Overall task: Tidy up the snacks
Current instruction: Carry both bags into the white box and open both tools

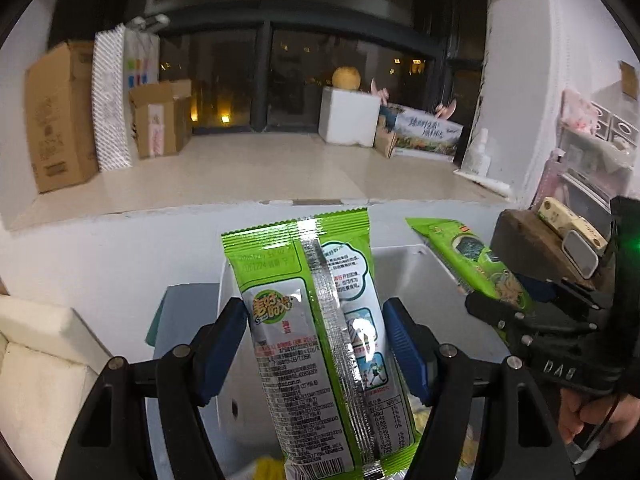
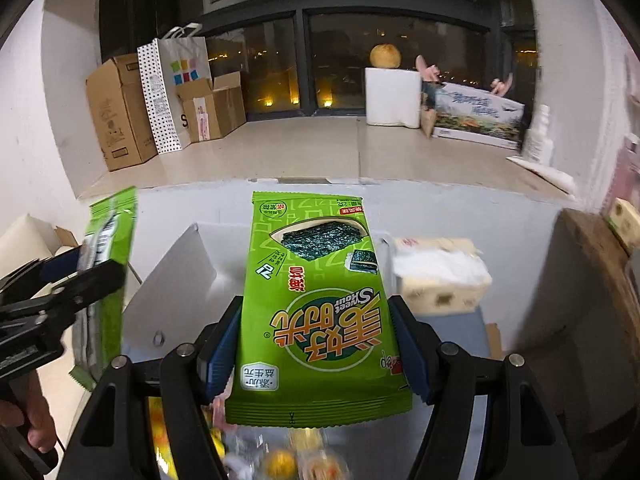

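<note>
Left tool (image 1: 316, 344) and right tool (image 2: 316, 348) each clamp a green seaweed packet (image 1: 320, 320); we lower both gently into the white box (image 1: 404, 264), keeping the packets flat.

A green snack bag (image 1: 320, 340) stands up, back showing. Another green seaweed bag (image 2: 320, 312) sits upside down, front showing.

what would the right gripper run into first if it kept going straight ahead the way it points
Probably the far wall of the white bin ahead; depth is unclear. The right gripper is shut on a green seaweed packet, whose far edge would touch first.
</note>
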Available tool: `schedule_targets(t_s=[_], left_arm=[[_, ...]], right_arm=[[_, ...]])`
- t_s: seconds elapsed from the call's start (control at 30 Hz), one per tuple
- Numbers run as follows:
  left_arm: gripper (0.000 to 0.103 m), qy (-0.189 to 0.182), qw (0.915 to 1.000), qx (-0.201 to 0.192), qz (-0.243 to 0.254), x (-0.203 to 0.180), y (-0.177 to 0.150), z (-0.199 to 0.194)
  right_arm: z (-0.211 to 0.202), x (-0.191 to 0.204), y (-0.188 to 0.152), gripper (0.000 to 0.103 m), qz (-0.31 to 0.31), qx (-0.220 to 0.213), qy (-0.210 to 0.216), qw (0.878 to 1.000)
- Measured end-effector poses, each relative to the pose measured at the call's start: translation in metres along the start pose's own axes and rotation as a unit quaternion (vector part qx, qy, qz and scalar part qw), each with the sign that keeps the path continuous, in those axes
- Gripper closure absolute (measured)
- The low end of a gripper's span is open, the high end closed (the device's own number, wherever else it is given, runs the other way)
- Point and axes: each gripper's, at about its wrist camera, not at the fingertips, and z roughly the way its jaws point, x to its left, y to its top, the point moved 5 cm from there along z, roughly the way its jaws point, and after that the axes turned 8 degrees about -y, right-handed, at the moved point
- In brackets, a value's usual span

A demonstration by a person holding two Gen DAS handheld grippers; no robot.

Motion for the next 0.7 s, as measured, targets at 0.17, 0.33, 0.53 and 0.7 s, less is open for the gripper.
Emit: schedule_targets(t_s=[0.17,0.33,0.53,0.7], left_arm=[[0.005,0.015,0.9998,0.014,-0.008,0.018,0.007,0.038],[0.000,0.017,0.9993,0.032,-0.010,0.019,-0.001,0.057],[0.000,0.033,0.9986,0.038,0.014,0.010,-0.015,0.058],[0.000,0.031,0.9982,0.051,0.012,0.003,-0.028,0.048]], right_arm=[[0.039,0.003,0.004,0.024,0.006,0.029,-0.005,1.000],[0.050,0.004,0.001,0.010,0.004,0.019,-0.010,1.000],[0.050,0.002,-0.006,0.009,0.001,0.022,-0.016,1.000],[0.032,-0.005,-0.015,0.000,0.013,0.018,-0.009,1.000]])
